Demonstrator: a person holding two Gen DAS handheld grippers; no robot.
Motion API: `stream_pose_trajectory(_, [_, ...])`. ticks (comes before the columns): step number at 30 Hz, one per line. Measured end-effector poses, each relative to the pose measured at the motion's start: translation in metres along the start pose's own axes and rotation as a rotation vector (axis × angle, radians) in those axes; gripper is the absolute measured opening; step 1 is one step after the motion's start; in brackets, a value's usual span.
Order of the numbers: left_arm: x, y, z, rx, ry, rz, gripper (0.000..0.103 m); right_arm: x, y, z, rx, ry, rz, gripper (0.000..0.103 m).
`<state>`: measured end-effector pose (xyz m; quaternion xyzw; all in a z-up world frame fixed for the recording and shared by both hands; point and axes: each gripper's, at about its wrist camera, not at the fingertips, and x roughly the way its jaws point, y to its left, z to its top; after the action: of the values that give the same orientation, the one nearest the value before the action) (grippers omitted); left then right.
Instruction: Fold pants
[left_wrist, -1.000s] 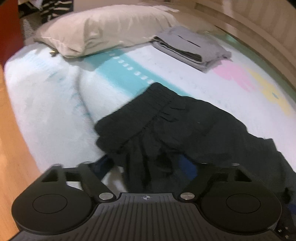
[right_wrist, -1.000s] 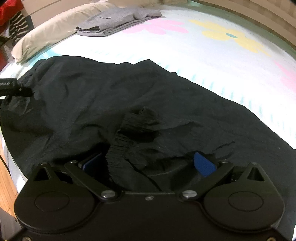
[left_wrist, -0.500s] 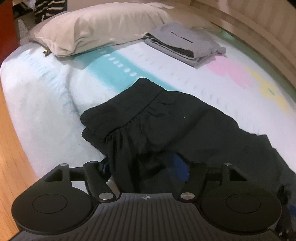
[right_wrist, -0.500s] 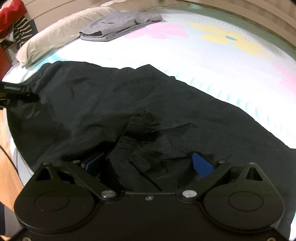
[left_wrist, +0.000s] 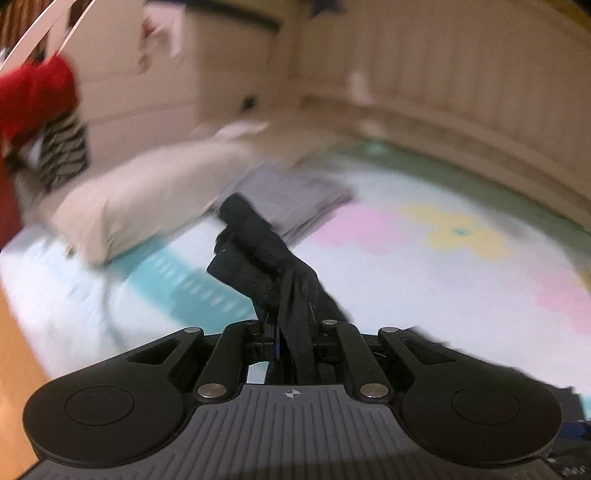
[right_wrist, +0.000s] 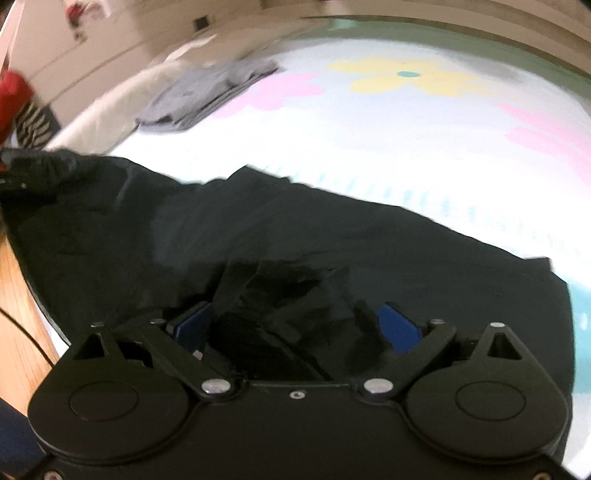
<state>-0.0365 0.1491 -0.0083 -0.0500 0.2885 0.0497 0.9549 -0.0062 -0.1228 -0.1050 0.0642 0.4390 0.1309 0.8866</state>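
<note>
The black pants (right_wrist: 332, 236) lie spread over the near part of the bed. My left gripper (left_wrist: 295, 332) is shut on a bunch of their fabric, and a strip of the pants (left_wrist: 258, 251) stands up from the jaws above the sheet. In the right wrist view the pants' left end is pulled up at the frame edge. My right gripper (right_wrist: 295, 321) hovers low over the pants, its jaws wide and closing. Crumpled black fabric sits between its blue pads (right_wrist: 400, 326), which stand apart from it.
A beige pillow (left_wrist: 147, 192) and a folded grey garment (left_wrist: 295, 199) lie at the far side of the flowered sheet (left_wrist: 443, 266). Wooden floor (left_wrist: 14, 369) borders the bed on the left. Red and striped clothes (left_wrist: 33, 96) hang at far left. A panelled wall (left_wrist: 461, 92) runs behind.
My left gripper has shut on the pants and risen, lifting the fabric off the sheet. My right gripper has risen a little, with its jaws slightly narrower and fabric still between them.
</note>
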Motion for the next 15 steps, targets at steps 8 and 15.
stream_pose_trajectory(8, [-0.003, -0.039, 0.001, 0.035, -0.007, -0.098, 0.008, -0.022, -0.031, -0.005, 0.102, -0.054, 0.023, 0.06])
stream_pose_trajectory(15, [0.011, 0.002, -0.001, -0.026, 0.024, -0.046, 0.008, -0.002, -0.015, 0.001, 0.104, -0.01, 0.06, 0.072])
